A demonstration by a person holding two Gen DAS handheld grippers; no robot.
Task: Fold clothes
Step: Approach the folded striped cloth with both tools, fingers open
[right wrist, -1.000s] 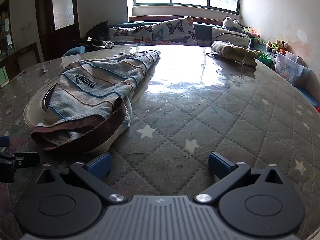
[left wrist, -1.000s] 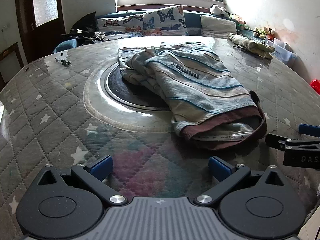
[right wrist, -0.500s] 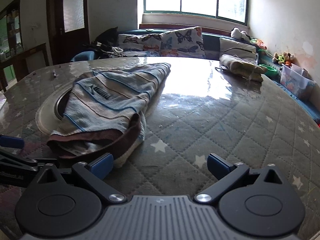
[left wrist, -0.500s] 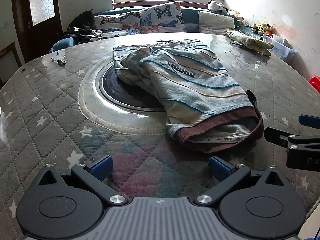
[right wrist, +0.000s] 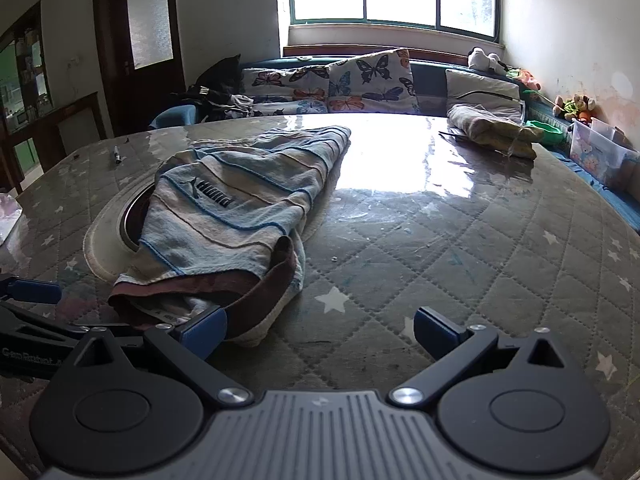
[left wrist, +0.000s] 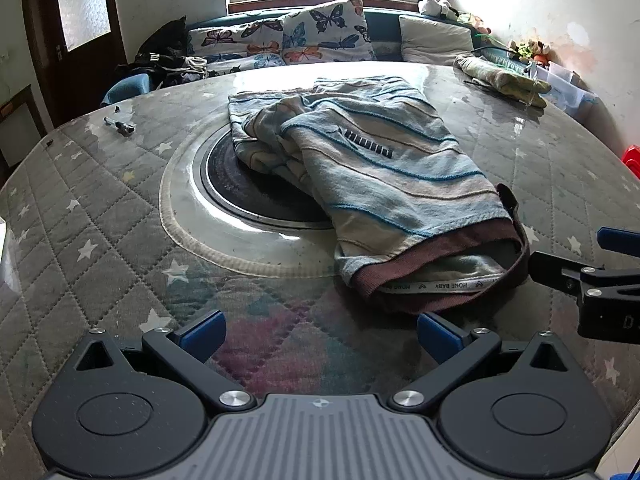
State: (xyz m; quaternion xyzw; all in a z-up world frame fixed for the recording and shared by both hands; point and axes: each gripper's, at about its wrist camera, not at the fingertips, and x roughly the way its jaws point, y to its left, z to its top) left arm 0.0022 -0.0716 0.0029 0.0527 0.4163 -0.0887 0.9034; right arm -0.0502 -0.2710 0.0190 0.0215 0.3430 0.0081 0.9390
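Striped blue and beige shorts (left wrist: 384, 172) with a brown waistband lie crumpled on the round table, partly over its dark centre disc (left wrist: 256, 188). The waistband faces me and gapes open. My left gripper (left wrist: 318, 330) is open and empty, just short of the waistband's left end. My right gripper (right wrist: 320, 330) is open and empty; its left fingertip (right wrist: 204, 326) sits at the waistband's right end (right wrist: 256, 300). The shorts also show in the right wrist view (right wrist: 240, 208). Each gripper shows at the edge of the other's view.
The table has a quilted star-pattern cover (left wrist: 100, 216) under glossy film. A folded beige garment (right wrist: 492, 132) lies at the far right. A small pen (left wrist: 118, 124) lies far left. A sofa with butterfly cushions (left wrist: 312, 36) stands behind the table.
Both grippers have moved in toward the shorts' waistband and risen a little. The right gripper's left finger now reaches the waistband. The shorts have not moved.
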